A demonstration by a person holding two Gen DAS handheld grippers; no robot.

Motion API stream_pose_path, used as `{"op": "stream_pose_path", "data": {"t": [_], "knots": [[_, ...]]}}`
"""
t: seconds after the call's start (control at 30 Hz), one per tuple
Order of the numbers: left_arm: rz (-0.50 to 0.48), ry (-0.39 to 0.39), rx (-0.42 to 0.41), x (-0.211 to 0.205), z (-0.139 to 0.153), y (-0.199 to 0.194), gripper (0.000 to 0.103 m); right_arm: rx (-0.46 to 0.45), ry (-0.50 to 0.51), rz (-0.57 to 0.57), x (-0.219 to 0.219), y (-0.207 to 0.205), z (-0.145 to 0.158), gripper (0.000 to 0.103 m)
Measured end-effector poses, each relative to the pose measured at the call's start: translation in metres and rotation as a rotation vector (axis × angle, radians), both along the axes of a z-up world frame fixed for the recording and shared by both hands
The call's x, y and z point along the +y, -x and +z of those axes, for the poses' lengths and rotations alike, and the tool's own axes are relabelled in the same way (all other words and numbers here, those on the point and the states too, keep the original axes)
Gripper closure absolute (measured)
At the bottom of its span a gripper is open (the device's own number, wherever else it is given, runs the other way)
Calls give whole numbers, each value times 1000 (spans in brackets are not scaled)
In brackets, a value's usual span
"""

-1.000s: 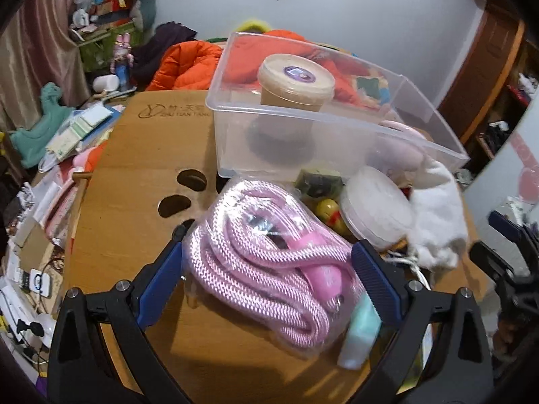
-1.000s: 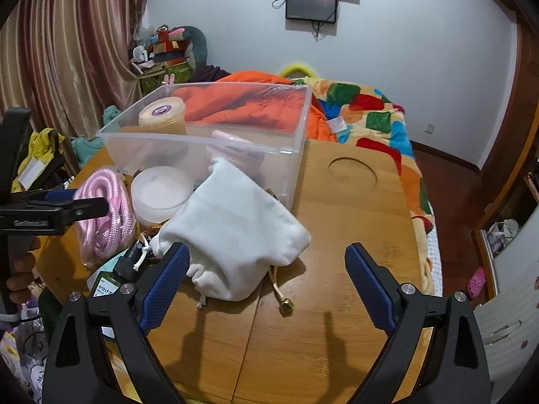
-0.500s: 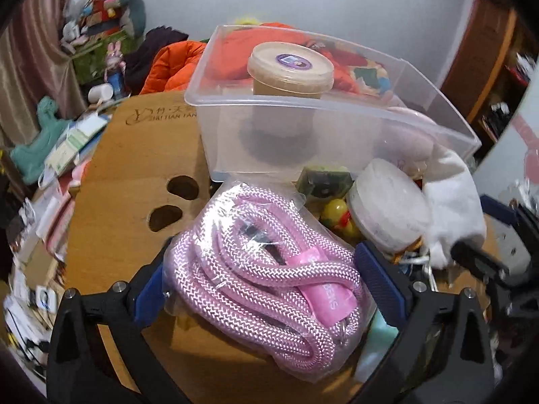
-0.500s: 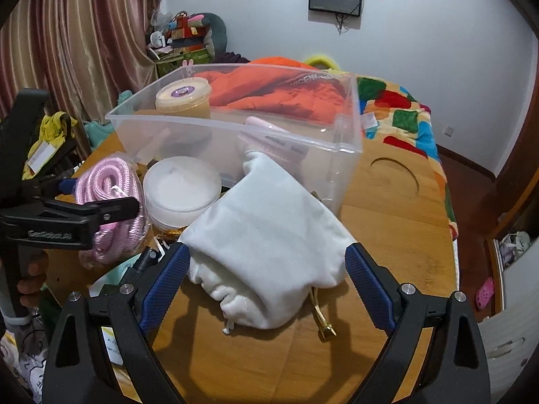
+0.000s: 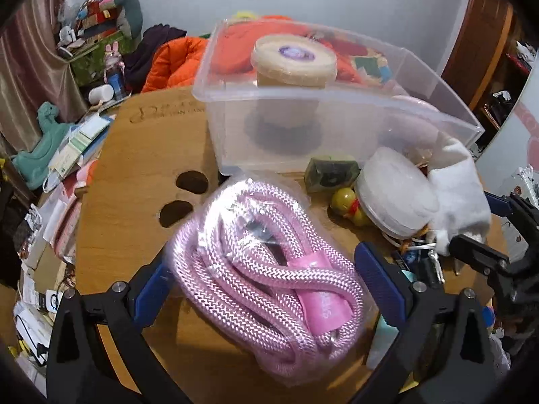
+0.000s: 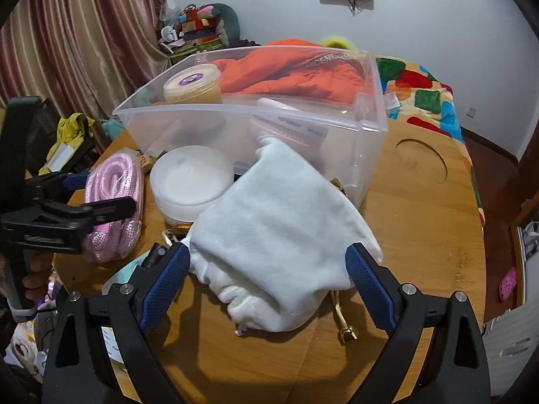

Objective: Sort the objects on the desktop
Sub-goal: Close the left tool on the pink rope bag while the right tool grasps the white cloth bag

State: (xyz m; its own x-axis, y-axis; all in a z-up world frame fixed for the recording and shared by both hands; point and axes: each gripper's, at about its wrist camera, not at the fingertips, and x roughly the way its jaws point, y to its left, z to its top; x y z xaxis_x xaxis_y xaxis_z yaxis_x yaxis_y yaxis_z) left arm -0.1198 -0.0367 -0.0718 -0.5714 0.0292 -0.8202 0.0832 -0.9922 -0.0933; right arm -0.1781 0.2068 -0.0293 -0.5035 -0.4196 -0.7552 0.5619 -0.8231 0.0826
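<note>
A pink braided rope in a clear plastic bag [image 5: 266,269] lies on the round wooden table [image 5: 134,202]. My left gripper [image 5: 266,282] is open, and its blue pads stand on either side of the bag. A white drawstring pouch [image 6: 279,235] lies just in front of the clear plastic bin [image 6: 235,124]. My right gripper [image 6: 266,282] is open too, with the pouch's near end between its fingers. In the bin stand a tan-lidded jar [image 5: 293,60] and a pink item [image 6: 286,124].
Between rope and pouch sit a white round lidded tub [image 6: 190,181], a yellow duck [image 5: 347,202] and a dark green box [image 5: 330,175]. A gold-tipped cord [image 6: 348,333] trails from under the pouch. Clutter lines the table's left edge [image 5: 67,155]. Bare wood [image 6: 421,235] lies right of the pouch.
Both grippers have moved forward. The rope bag now sits deeper between the left fingers, and the pouch has come in between the right fingers. Neither jaw has narrowed.
</note>
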Motion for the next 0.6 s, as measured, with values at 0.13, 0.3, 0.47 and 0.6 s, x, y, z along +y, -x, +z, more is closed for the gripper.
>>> {"op": "stream_pose_path", "data": {"t": [0.13, 0.3, 0.47, 0.6], "knots": [[-1, 62, 22, 7, -4, 2, 0, 42, -62, 29, -9, -2, -7, 11], [-17, 134, 79, 13, -8, -2, 0, 55, -44, 16, -1, -1, -5, 30], [-25, 210, 142, 17, -8, -4, 11, 44, -11, 11, 11, -1, 0, 52], [-29, 237, 167, 17, -6, -9, 24, 61, 3, 6, 15, -5, 8, 64]]}}
